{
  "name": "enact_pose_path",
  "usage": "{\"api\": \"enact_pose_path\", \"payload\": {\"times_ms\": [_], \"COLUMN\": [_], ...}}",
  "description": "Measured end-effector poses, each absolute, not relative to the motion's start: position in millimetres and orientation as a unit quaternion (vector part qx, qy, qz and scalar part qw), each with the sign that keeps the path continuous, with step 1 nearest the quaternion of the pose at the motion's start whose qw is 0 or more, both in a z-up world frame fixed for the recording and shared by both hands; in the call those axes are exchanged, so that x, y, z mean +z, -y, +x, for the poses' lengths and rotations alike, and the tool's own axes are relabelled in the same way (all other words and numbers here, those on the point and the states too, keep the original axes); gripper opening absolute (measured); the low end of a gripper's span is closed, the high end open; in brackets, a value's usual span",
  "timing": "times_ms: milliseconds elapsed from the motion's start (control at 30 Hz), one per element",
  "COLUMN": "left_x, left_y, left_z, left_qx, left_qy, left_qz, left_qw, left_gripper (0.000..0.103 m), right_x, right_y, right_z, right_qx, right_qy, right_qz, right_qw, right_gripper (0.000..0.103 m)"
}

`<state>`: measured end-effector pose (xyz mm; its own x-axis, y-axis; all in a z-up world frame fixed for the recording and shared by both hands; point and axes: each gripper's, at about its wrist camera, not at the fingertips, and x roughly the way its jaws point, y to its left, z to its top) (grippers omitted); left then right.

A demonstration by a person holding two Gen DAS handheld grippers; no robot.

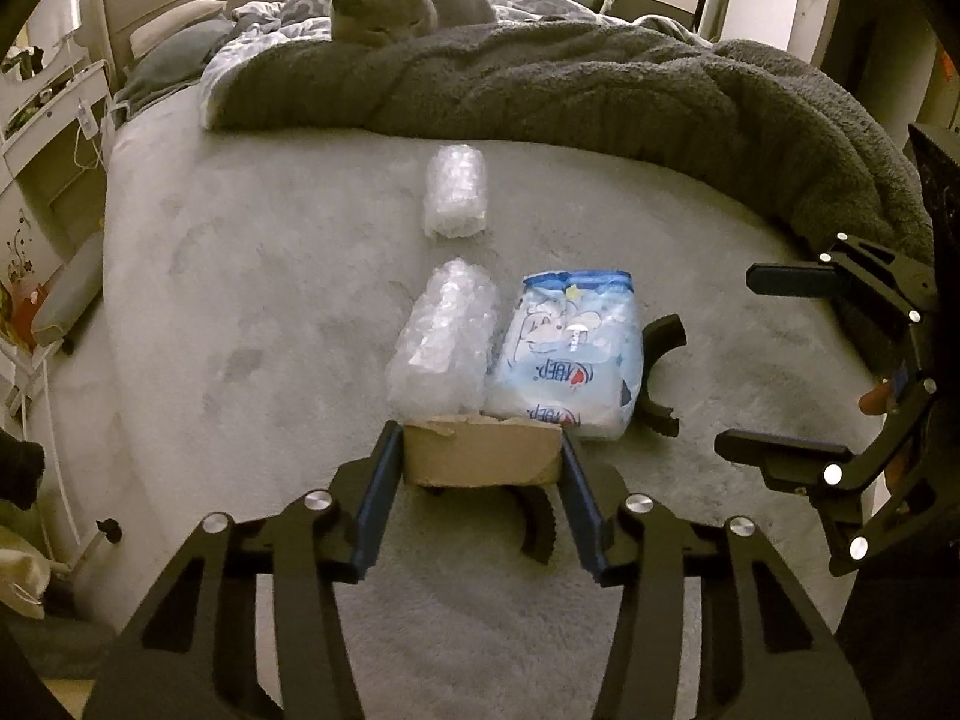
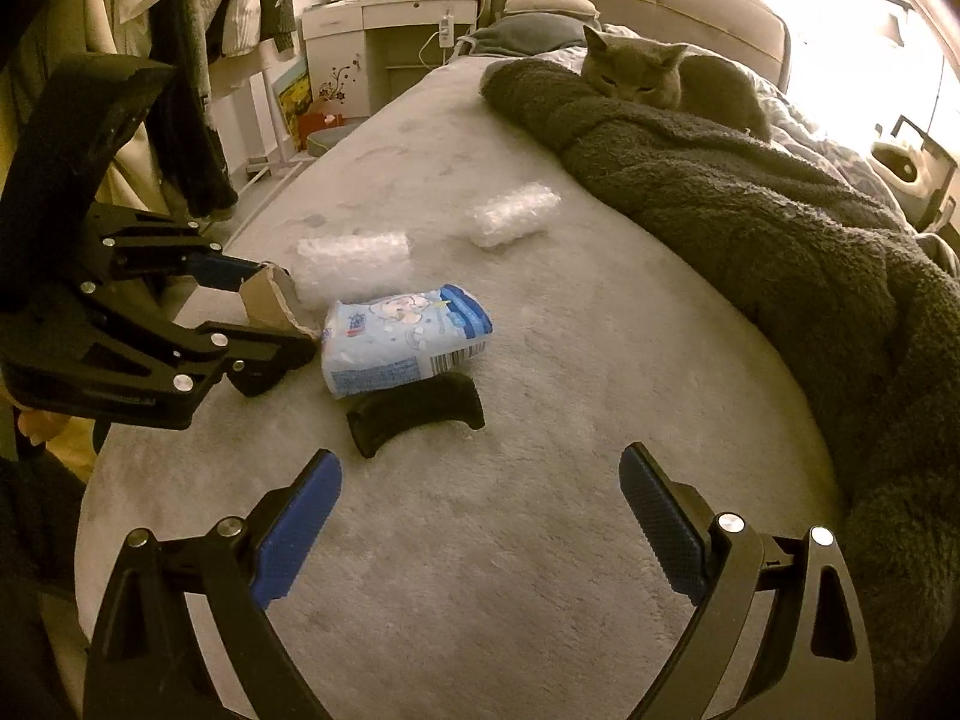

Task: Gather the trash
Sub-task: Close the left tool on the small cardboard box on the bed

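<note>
The left gripper (image 1: 480,468) squeezes a torn brown cardboard box (image 1: 483,455) at six o'clock on the grey bed (image 1: 252,312). It looks light and easy to crush, so hold its sides gently. The right gripper (image 2: 480,516) is wide open, holding nothing.

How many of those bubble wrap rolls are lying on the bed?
2. One bubble wrap roll lies farther up the bed toward the grey blanket; the other lies beside the blue wipes pack. Nothing suggests more hidden.

Bed (image 2: 480,570) open ahead — blanket (image 2: 750,228) (right) blocks.
</note>
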<state>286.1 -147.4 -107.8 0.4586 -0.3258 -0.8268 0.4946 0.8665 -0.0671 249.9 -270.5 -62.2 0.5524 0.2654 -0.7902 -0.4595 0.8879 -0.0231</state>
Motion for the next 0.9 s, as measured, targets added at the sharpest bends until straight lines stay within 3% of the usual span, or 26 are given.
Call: {"api": "enact_pose_path", "payload": {"times_ms": [900], "left_x": [-75.8], "left_y": [119.8], "left_z": [267.4], "left_qx": [-0.276], "left_qy": [-0.39], "left_qz": [0.029], "left_qw": [0.878], "left_gripper": [0.052], "right_x": [-82.0], "right_y": [248.2], "right_z": [273.1], "right_qx": [0.216], "right_qy": [-0.459], "right_qz": [-0.104], "right_qw": [0.855], "right_gripper": [0.095]}}
